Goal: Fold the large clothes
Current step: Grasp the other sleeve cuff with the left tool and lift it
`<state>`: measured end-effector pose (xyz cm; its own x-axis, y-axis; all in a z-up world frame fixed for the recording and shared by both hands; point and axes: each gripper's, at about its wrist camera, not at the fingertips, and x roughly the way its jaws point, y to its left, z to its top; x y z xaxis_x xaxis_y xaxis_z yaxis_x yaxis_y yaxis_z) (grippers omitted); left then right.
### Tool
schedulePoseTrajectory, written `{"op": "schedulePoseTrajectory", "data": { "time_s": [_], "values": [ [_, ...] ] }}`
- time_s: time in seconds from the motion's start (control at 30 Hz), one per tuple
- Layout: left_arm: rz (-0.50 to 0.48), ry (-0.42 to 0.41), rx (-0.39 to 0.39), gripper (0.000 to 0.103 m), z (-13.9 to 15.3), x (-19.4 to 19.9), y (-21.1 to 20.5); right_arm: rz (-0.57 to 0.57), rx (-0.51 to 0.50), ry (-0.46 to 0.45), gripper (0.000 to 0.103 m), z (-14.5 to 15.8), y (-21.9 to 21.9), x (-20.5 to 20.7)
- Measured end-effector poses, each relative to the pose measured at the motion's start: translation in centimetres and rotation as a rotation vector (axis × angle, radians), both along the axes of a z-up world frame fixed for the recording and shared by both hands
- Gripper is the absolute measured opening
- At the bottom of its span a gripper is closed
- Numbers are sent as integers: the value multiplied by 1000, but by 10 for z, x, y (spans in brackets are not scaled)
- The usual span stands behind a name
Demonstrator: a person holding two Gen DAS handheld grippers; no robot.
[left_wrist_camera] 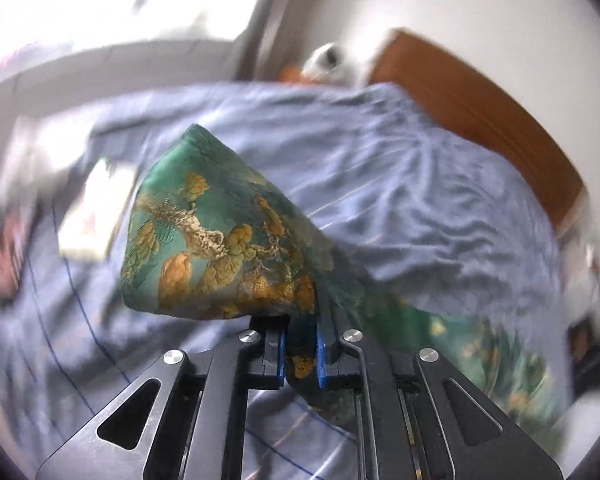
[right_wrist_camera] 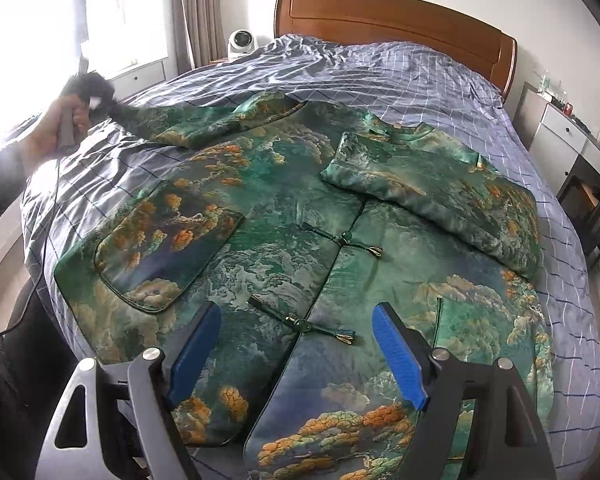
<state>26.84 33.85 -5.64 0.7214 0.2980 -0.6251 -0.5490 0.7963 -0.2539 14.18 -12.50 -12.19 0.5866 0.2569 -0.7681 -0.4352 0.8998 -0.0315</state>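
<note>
blue checked bedspread (right_wrist_camera: 380, 76) under green brocade jacket (right_wrist_camera: 284, 248); left gripper (left_wrist_camera: 301, 354) jaws clamped on sleeve; right gripper (right_wrist_camera: 296, 354) jaws wide, empty.

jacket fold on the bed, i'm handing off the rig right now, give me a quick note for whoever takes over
Left gripper: jaws shut on the end of one sleeve of the jacket, lifted off the bed.
Right gripper: jaws open, empty, hovering over the jacket's lower front.
Green brocade jacket: lies front up, buttoned, spread on the checked bedsheet.
Done: the other sleeve is already folded across the chest.
Left: bring the held sleeve over the front, then fold the body.
</note>
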Motion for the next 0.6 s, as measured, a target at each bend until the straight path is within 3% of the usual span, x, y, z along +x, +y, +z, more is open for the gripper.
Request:
{"op": "schedulePoseTrajectory", "data": {
  "time_s": [0.13,0.2,0.4,0.6],
  "values": [
    [-209,-8,310,9,37,4,-92,-15,18,-11,80,4,-5,-2],
    [-325,-9,422,9,42,3,-144,-36,26,-17,80,5,-10,-3],
    [-588,11,564,9,20,-6,-263,-94,59,-18,80,7,-30,-5],
    [-786,101,628,9,-38,-14,-356,-181,86,-52,80,12,-59,-5]
  ]
}}
